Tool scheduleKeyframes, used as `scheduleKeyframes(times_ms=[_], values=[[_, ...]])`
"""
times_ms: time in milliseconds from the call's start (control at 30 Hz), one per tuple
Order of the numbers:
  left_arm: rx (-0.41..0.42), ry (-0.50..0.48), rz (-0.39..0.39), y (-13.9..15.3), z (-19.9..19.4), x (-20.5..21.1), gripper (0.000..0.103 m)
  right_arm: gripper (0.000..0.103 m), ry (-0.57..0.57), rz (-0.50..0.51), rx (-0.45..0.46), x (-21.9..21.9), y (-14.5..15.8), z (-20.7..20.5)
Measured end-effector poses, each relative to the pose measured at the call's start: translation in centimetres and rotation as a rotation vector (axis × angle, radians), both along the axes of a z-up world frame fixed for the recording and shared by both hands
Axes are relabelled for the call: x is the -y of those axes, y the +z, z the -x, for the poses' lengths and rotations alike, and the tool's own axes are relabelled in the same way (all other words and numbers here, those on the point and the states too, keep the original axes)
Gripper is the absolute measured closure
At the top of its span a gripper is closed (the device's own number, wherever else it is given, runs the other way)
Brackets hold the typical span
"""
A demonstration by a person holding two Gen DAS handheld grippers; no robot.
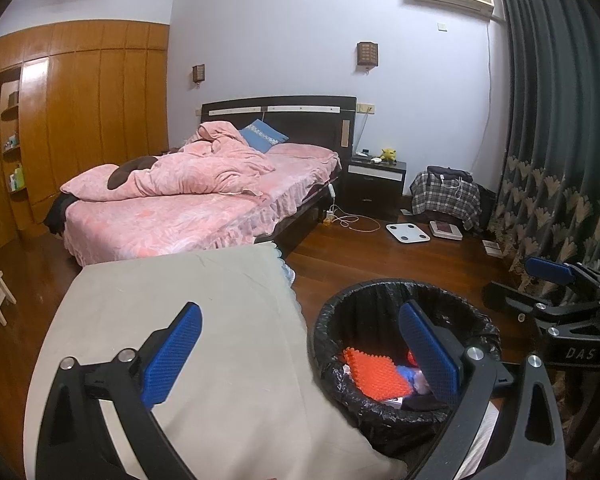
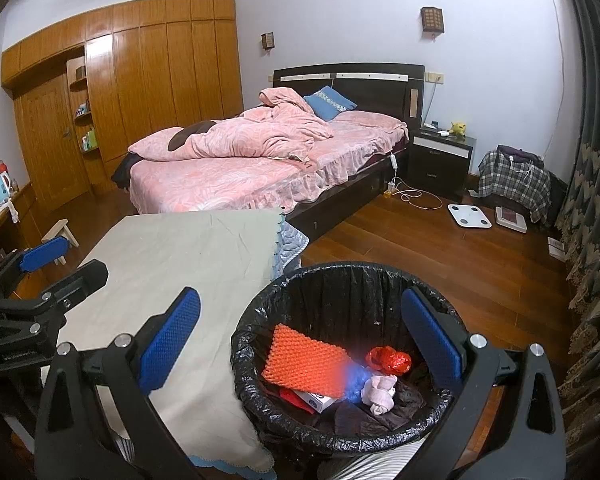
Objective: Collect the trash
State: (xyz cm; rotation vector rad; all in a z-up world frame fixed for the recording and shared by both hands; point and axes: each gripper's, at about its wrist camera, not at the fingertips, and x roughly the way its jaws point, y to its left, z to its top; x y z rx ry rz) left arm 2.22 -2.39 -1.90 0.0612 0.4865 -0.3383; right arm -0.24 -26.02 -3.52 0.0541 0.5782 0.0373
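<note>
A round bin with a black liner point(image 1: 332, 320) point(image 2: 260, 300) stands on the wood floor beside a cloth-covered table. In it lie an orange bumpy pad point(image 2: 304, 360) point(image 1: 374, 374), a red crumpled wrapper point(image 2: 390, 360), a pink wad point(image 2: 380, 394), a white box point(image 2: 318, 400) and something blue and blurred point(image 2: 354, 380). My left gripper point(image 1: 300, 352) is open and empty, spanning the table edge and the bin. My right gripper point(image 2: 304, 340) is open and empty above the bin. The right gripper shows in the left wrist view point(image 1: 556, 276); the left gripper shows in the right wrist view point(image 2: 48, 260).
The beige-covered table point(image 1: 172, 304) point(image 2: 188, 256) sits left of the bin. Behind are a pink bed point(image 2: 260, 160), a dark nightstand point(image 2: 440, 160), a plaid-covered pile point(image 2: 514, 180), two scales point(image 2: 470, 216) and cables on the floor. Curtains point(image 2: 592, 200) hang right; a small stool point(image 2: 62, 236) stands left.
</note>
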Motion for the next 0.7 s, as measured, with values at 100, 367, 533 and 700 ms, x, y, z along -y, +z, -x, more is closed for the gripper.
scheduleKeyframes(times_ms=[100, 367, 533, 700], values=[[0.000, 0.001, 0.000, 0.02, -0.07, -0.05, 0.006, 0.005, -0.001, 0.000, 0.002, -0.01, -0.02, 0.00], [-0.001, 0.003, 0.000, -0.01, -0.11, -0.08, 0.006, 0.005, 0.000, 0.000, 0.002, -0.07, 0.06, 0.03], [0.000, 0.003, -0.001, -0.02, -0.08, -0.12, 0.006, 0.005, 0.000, 0.001, 0.003, -0.12, 0.04, 0.03], [0.000, 0.004, -0.001, 0.02, -0.05, -0.16, 0.006, 0.005, 0.001, 0.001, 0.002, -0.14, 0.00, 0.03]])
